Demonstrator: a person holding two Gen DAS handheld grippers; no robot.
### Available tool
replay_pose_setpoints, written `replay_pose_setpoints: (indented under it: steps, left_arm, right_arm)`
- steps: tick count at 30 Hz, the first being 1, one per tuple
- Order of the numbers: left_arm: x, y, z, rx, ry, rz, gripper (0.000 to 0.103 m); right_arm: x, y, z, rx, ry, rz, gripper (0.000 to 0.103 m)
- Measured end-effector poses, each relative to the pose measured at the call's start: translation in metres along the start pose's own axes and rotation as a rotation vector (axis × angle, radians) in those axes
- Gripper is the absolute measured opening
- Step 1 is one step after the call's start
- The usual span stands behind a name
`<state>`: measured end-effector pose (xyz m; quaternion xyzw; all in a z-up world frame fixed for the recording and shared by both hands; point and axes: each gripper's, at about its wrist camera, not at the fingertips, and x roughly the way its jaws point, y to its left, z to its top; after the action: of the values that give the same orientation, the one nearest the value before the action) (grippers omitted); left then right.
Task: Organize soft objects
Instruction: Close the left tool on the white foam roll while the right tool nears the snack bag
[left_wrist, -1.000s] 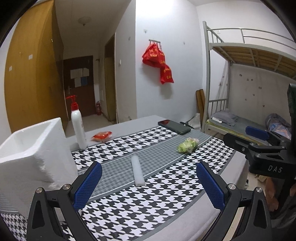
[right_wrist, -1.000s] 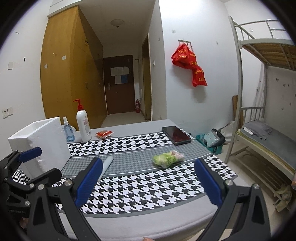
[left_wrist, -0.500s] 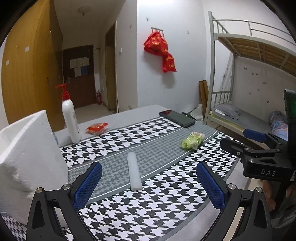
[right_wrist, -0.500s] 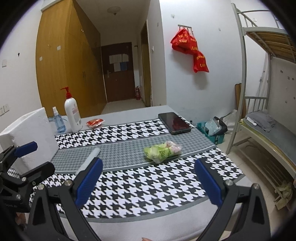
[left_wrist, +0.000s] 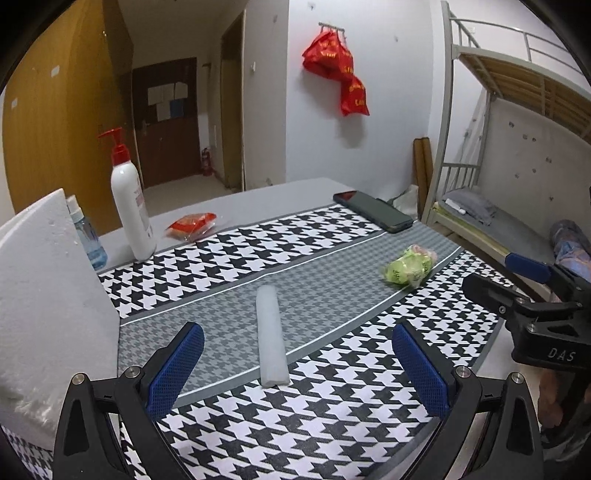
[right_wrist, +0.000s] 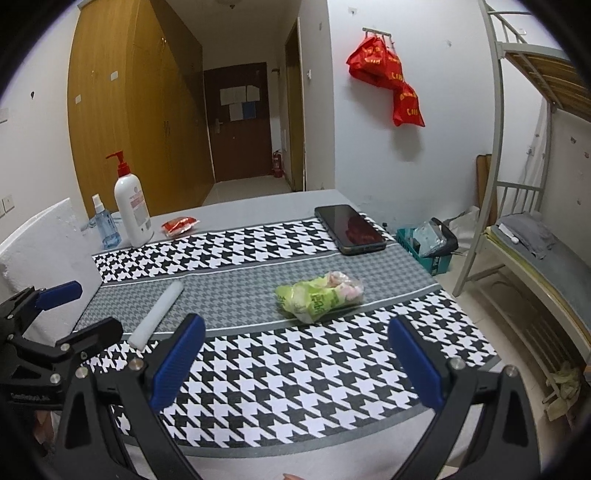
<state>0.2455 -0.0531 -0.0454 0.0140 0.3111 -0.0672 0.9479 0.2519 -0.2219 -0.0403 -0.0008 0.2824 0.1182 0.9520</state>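
Observation:
A white foam roll (left_wrist: 271, 336) (right_wrist: 157, 314) lies on the houndstooth cloth, just ahead of my open left gripper (left_wrist: 297, 373), whose blue pads are spread wide to either side of it. A green plastic bag of soft items (left_wrist: 408, 266) (right_wrist: 319, 295) rests further right on the grey stripe, in front of my open right gripper (right_wrist: 295, 363). A white foam box (left_wrist: 44, 295) (right_wrist: 40, 254) stands at the left edge. A small red packet (left_wrist: 192, 224) (right_wrist: 181, 224) lies at the back. Nothing is held.
A white pump bottle with a red top (left_wrist: 129, 199) (right_wrist: 131, 206) and a blue spray bottle (right_wrist: 105, 225) stand at the back left. A black phone (left_wrist: 373, 211) (right_wrist: 349, 229) lies at the back right. A bunk bed (right_wrist: 535, 236) stands right of the table.
Both grippers have moved forward and lower toward the table; the foam roll and the green bag look nearer. Both stayed open.

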Motion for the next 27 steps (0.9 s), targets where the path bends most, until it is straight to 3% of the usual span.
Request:
replay_pose_setpoints:
  steps: [18,27]
  left_arm:
    - [0.051,0.016,0.008,-0.074,0.135,0.061,0.1]
    - [0.067,0.015,0.007,-0.06,0.179,0.061,0.091]
  right_arm:
    - [0.033,-0.01,0.009,-0.016,0.067,-0.014,0.101]
    - [0.045,-0.017,0.012,-0.009,0.085,-0.019,0.101]
